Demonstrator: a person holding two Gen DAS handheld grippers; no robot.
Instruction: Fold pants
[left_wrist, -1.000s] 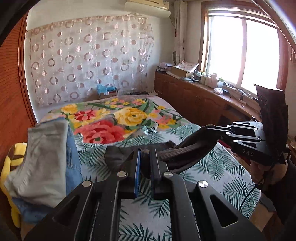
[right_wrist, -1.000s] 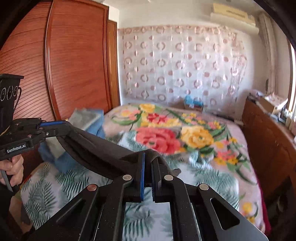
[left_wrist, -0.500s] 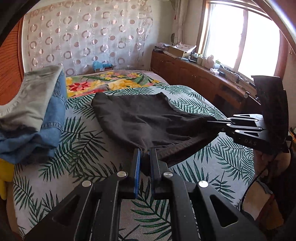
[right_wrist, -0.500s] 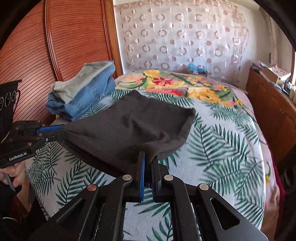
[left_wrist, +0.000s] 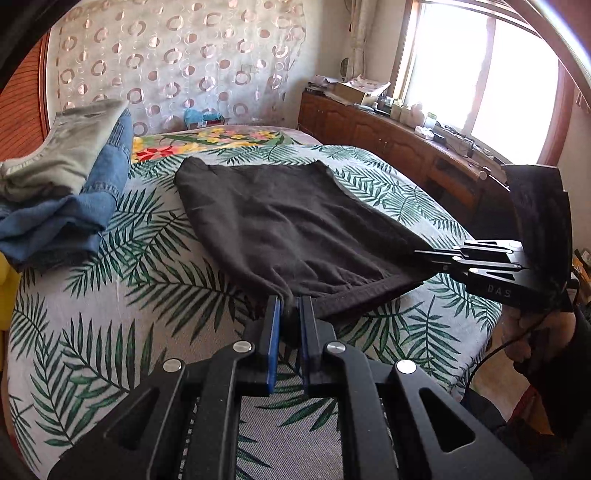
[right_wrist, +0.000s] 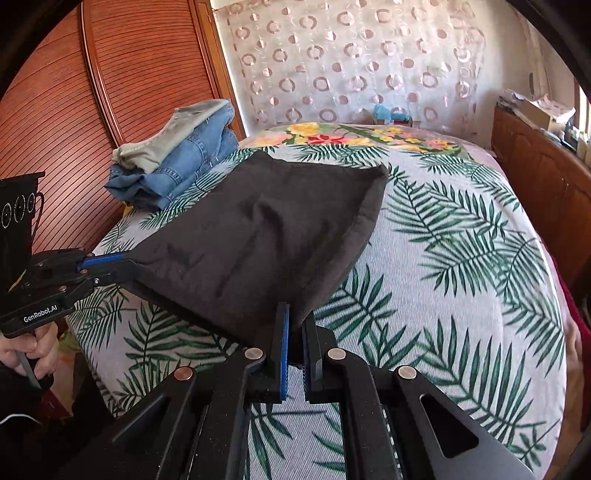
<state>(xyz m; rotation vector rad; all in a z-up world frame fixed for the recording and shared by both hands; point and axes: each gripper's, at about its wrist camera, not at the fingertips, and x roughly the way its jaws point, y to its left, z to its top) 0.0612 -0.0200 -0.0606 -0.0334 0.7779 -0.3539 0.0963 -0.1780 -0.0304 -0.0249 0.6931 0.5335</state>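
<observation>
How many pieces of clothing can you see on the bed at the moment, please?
3: the black pants spread mid-bed, held at the near edge by both grippers, plus blue jeans with a grey-green garment on top, stacked by the wooden wall. More may be hidden within that stack.

Both tools are matte black with angular linkage arms, round silver screws at the joints and blue strips lining the fingers. The left gripper (right_wrist: 110, 267) carries white "GenRobot.AI" lettering on its side; the right gripper (left_wrist: 424, 256) shows "DAS" and trails a thin black cable. The person wears dark sleeves (left_wrist: 561, 365).
</observation>
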